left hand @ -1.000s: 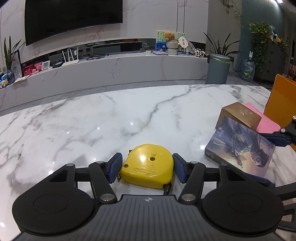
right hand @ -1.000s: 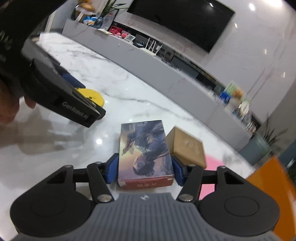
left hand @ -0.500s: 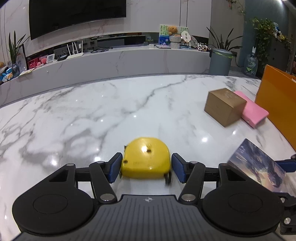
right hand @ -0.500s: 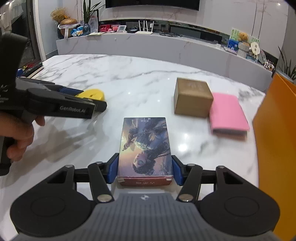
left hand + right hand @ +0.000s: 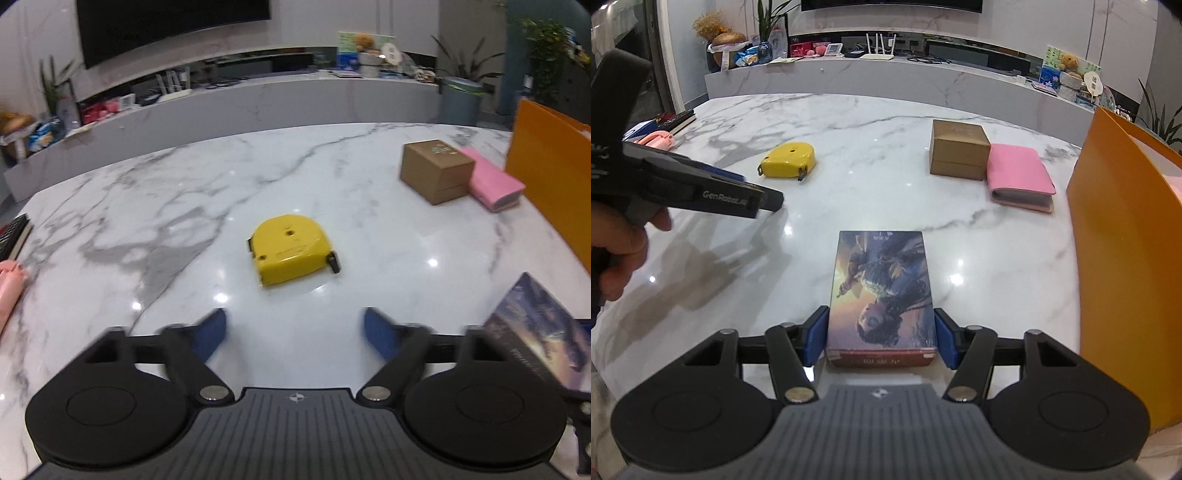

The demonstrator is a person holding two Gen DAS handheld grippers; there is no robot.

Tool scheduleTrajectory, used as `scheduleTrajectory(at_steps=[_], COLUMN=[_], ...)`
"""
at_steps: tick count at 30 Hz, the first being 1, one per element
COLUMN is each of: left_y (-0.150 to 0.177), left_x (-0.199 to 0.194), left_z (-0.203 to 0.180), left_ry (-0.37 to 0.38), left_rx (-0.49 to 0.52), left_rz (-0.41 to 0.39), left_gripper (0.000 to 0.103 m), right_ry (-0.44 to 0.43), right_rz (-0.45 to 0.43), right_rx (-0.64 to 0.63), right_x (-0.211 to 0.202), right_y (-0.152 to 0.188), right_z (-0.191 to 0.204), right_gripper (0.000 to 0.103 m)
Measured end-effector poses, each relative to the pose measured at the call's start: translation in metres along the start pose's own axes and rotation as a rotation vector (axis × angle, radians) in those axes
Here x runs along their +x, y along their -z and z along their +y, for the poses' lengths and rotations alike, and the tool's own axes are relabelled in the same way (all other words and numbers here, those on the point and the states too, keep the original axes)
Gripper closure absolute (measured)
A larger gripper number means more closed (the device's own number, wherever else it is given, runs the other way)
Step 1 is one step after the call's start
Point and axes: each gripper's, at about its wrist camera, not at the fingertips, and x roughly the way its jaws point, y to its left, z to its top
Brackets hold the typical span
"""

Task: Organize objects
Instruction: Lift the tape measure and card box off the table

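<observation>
Now the yellow tape measure (image 5: 291, 249) lies flat on the marble table (image 5: 147, 206), free of the left gripper (image 5: 295, 330), whose jaws have just been opening and stand spread wide with nothing between them. Nearer the right edge, the illustrated box (image 5: 882, 291) sits between the right gripper's (image 5: 881, 339) just-loosened blue pads (image 5: 817, 338); whether they press it, I cannot tell. A brown box (image 5: 958, 149) touches a pink wallet (image 5: 1019, 177) beyond.

Tape measure (image 5: 788, 159) left of box (image 5: 958, 149); wallet (image 5: 1020, 176) touching its right.
</observation>
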Motion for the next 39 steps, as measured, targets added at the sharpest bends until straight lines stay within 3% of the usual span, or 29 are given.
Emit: scheduleTrajectory(at_steps=[2,6,13,16,21,23,25,30,39], left_y=[0.002,-0.002,-0.014,-0.020,-0.022,-0.021,-0.022,-0.021,-0.018], left_x=[0.002,0.007,0.025,0.032,0.034,0.032,0.030,0.025,0.004], left_z=[0.004,-0.001,-0.011,-0.004,0.009,0.009,0.005,0.002,0.005], left_ry=[0.033,0.011,-0.044,-0.035,-0.028,-0.011,-0.018,0.004,0.012], left_rx=[-0.036,-0.021,-0.014,-0.074,-0.153,-0.146,-0.130,-0.121,-0.132], left_rz=[-0.009,-0.039,-0.109,-0.116,-0.118,-0.126,-0.121,-0.099,-0.067], left_gripper=[0.004,0.004,0.004,0.006,0.023,0.039,0.039,0.039,0.039], right_ry=[0.002,0.004,0.025,0.027,0.024,0.029,0.027,0.006,0.021], right_rz=[-0.001,-0.002,-0.046,-0.064,-0.072,-0.074,-0.078,-0.086,-0.057], right_rx=[0.009,0.011,0.037,0.040,0.034,0.034,0.032,0.004,0.030], right_x=[0.001,0.006,0.018,0.021,0.024,0.024,0.025,0.021,0.012], right_y=[0.001,-0.001,-0.008,-0.008,-0.010,-0.010,-0.011,-0.011,-0.012], right_z=[0.000,0.000,-0.007,-0.009,-0.009,-0.009,-0.008,-0.003,-0.004], right_gripper=[0.028,0.020,0.018,0.017,0.017,0.018,0.020,0.044,0.044])
